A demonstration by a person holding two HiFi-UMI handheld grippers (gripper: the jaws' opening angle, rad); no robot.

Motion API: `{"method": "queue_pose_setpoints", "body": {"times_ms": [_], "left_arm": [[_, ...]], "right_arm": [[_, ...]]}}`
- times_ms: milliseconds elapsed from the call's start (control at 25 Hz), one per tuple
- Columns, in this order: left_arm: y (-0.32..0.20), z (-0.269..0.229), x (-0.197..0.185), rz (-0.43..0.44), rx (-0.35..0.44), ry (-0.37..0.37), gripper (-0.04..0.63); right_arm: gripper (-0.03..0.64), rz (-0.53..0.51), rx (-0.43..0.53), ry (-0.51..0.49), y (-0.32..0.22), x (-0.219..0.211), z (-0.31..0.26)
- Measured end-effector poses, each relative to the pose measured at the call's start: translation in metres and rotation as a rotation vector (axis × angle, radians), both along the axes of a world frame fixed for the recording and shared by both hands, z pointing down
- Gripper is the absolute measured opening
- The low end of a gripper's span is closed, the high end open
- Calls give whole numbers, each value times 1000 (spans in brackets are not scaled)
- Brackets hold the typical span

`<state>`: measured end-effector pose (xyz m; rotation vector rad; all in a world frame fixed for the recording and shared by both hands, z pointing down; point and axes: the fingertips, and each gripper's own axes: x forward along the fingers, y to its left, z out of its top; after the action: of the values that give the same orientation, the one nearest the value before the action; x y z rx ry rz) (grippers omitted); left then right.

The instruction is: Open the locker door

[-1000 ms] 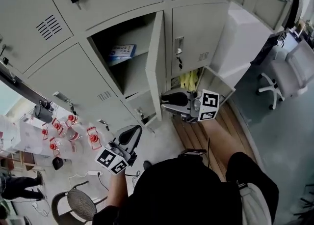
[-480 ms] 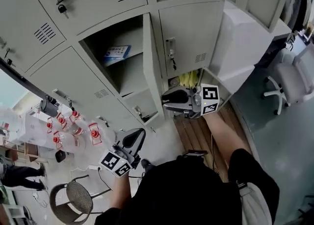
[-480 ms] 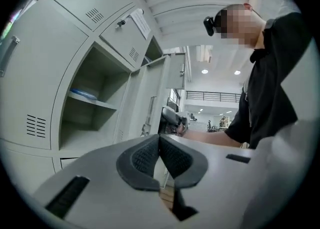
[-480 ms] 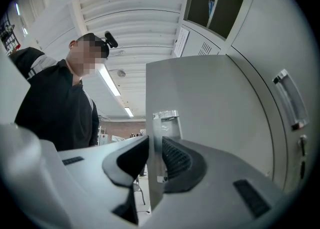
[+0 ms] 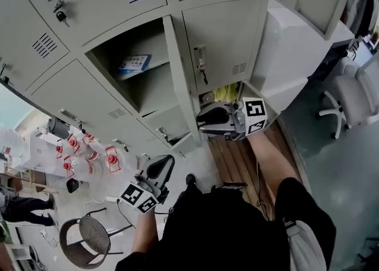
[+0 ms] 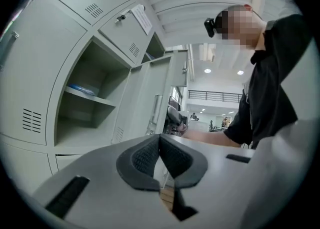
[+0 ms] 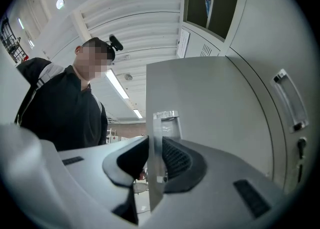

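The grey locker door [image 5: 179, 80] stands swung out, edge-on in the head view, beside its open compartment [image 5: 139, 86]. My right gripper [image 5: 199, 123] is shut on the door's lower free edge. In the right gripper view the thin door edge [image 7: 155, 138] runs between the pads of that gripper [image 7: 156, 155], with both pads against it. My left gripper [image 5: 166, 161] hangs lower left, away from the lockers. Its pads meet with nothing between them [image 6: 160, 140]. A blue booklet [image 5: 133, 63] lies on the shelf inside.
Closed lockers surround the open one, some with keys [image 5: 61, 15] in their locks. A lower locker at the right holds yellow items [image 5: 226, 93]. Red-capped bottles [image 5: 89, 156] and a round-backed chair [image 5: 83, 246] stand at the lower left, an office chair [image 5: 354, 98] at the right.
The door has swung from showing its inner face to edge-on, with the right gripper still on its edge. The left gripper has barely moved.
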<state>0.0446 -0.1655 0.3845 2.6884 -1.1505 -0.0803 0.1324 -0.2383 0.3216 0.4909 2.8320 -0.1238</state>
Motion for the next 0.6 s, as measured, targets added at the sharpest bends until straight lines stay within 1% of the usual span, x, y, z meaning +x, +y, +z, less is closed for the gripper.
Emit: {"method": "queue_pose_setpoints", "body": {"times_ms": [200, 360, 600], "left_arm": [[-15, 1, 0, 5, -8, -7, 11], [-29, 0, 10, 23, -2, -13, 11], [-36, 12, 24, 45, -22, -11, 11]], "right_arm": [[83, -38, 1, -1, -2, 7, 0], [83, -62, 2, -6, -6, 17, 0], [83, -100, 5, -14, -10, 27, 1]]}}
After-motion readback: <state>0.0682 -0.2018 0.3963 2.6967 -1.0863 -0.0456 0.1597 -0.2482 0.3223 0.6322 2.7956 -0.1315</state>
